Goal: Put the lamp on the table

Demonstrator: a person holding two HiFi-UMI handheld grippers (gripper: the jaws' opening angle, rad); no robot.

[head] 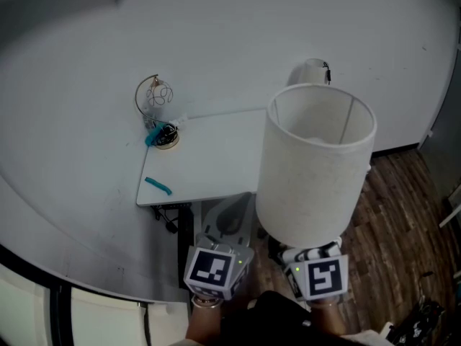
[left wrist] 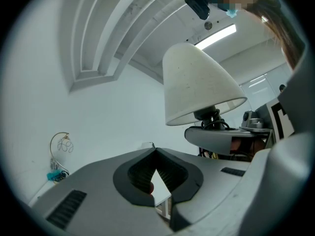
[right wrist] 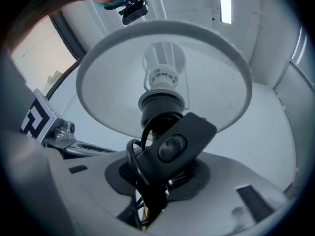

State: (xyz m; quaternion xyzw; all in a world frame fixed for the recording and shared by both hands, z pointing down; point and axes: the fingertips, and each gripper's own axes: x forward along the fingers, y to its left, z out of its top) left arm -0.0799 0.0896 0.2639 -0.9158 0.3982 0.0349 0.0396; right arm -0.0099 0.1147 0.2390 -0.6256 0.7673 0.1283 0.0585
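The lamp (head: 315,166) has a white drum shade and hangs in the air right of the white table (head: 216,166), over the floor. My right gripper (head: 311,259) is under the shade, shut on the lamp's lower stem. In the right gripper view, my right gripper (right wrist: 156,183) holds the dark stem with a looped black cord and an inline switch (right wrist: 172,144) bunched at the jaws; the bulb (right wrist: 162,68) shows inside the shade. My left gripper (head: 216,265) sits beside it, near the table's front edge, jaws shut with nothing in them (left wrist: 155,152). The lamp (left wrist: 197,82) appears at its right.
On the table's far left corner stand a gold wire ornament (head: 154,98) and a small round item with a teal piece (head: 164,136). A teal object (head: 158,186) lies near the front left edge. Cables (head: 170,223) hang under the table. Wooden floor (head: 403,215) lies to the right.
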